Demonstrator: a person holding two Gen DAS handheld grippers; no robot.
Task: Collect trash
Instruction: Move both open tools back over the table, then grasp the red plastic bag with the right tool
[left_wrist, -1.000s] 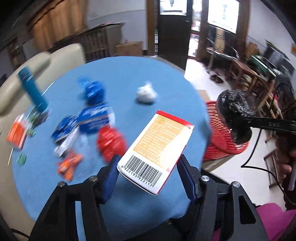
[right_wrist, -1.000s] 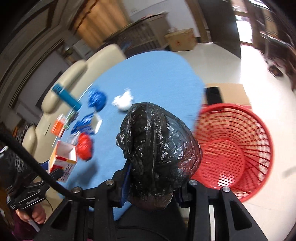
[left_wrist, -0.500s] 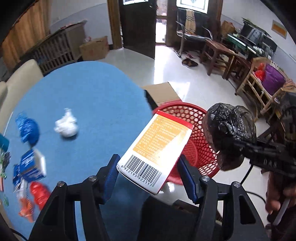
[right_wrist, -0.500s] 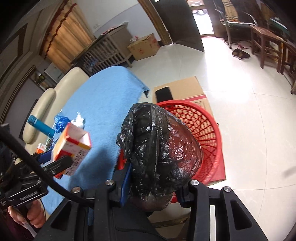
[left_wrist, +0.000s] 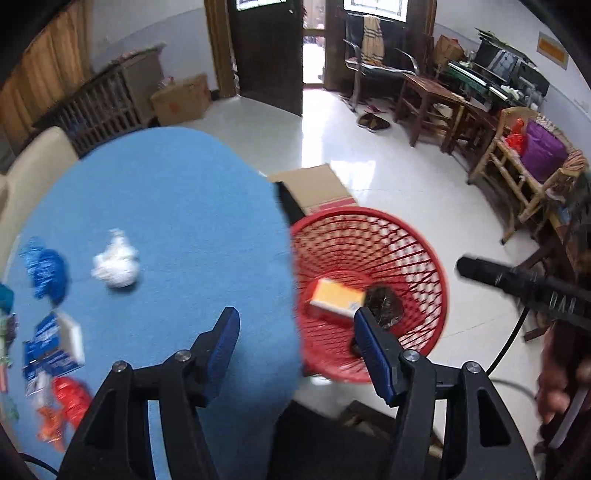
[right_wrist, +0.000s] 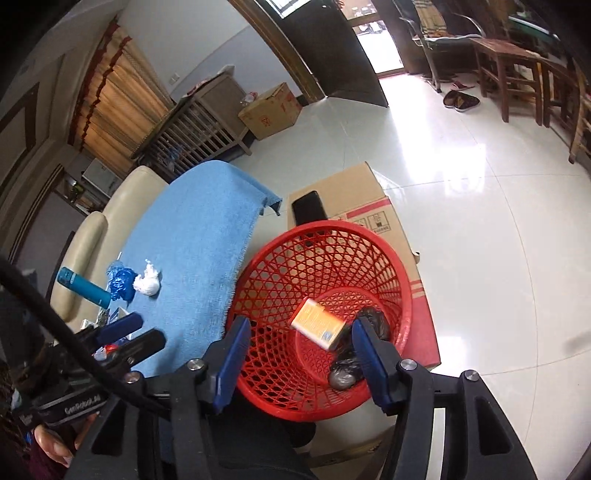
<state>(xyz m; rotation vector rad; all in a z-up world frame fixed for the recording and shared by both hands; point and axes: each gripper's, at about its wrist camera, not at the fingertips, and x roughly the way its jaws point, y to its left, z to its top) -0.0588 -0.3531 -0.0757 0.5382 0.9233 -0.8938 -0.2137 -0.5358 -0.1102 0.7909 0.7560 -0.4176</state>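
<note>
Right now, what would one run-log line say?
left tool: open, empty | right tool: just opened, empty | orange box, black bag: in red basket

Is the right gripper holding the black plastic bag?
No: the right gripper has just opened with nothing between its jaws, and the black plastic bag lies inside the red basket beside the orange box.

Both grippers were built of black angular frames studded with silver screws, and the fingers (left_wrist: 223, 341) were faced with blue pads. White lettering was printed on the left gripper (right_wrist: 127, 334), a black cable (right_wrist: 55, 325) was run across it, and a dark maroon sleeve (right_wrist: 40, 459) was worn.
</note>
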